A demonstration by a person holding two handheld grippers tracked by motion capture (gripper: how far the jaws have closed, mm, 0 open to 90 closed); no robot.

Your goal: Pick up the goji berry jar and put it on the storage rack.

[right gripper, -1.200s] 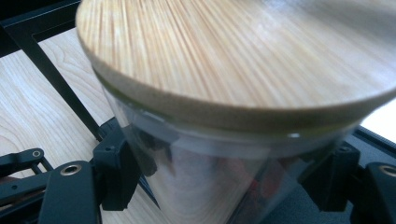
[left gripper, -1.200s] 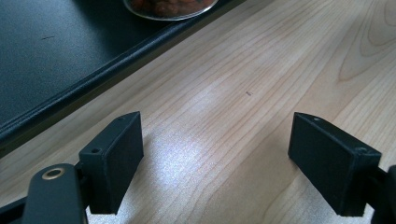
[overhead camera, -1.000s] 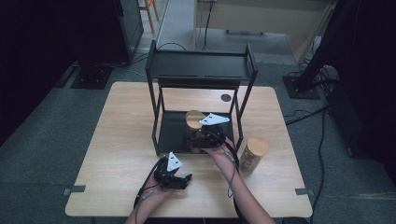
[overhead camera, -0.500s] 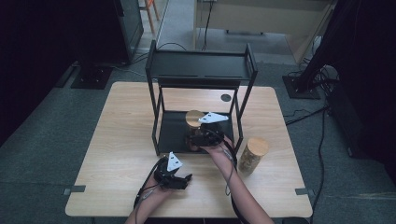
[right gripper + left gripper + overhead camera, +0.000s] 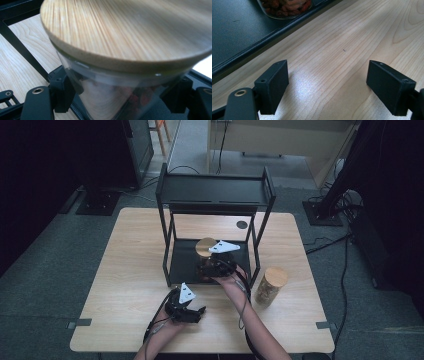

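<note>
A glass jar with a round wooden lid point(image 5: 205, 246) stands on the lower level of a black two-tier shelf point(image 5: 186, 262). My right gripper point(image 5: 216, 266) is shut on the jar's glass body below the lid. In the right gripper view the jar point(image 5: 125, 37) looms close, and the right gripper point(image 5: 122, 98) presses a black pad point(image 5: 62, 90) against each side. My left gripper point(image 5: 192, 310) rests low over the table near the front edge. It point(image 5: 328, 77) is open with bare wood between the jaws; the shelf's base point(image 5: 242, 32) and the jar's bottom point(image 5: 284, 7) lie beyond.
A second lidded jar point(image 5: 270, 285) with brownish contents stands on the wooden table point(image 5: 125, 270), right of the shelf. The shelf's black posts point(image 5: 255, 255) and top tray point(image 5: 215, 190) frame the lower level. A round hole point(image 5: 242, 224) sits in the tabletop behind.
My right gripper and the jar it holds have shifted slightly to the left on the lower shelf. The left gripper has stayed where it was.
</note>
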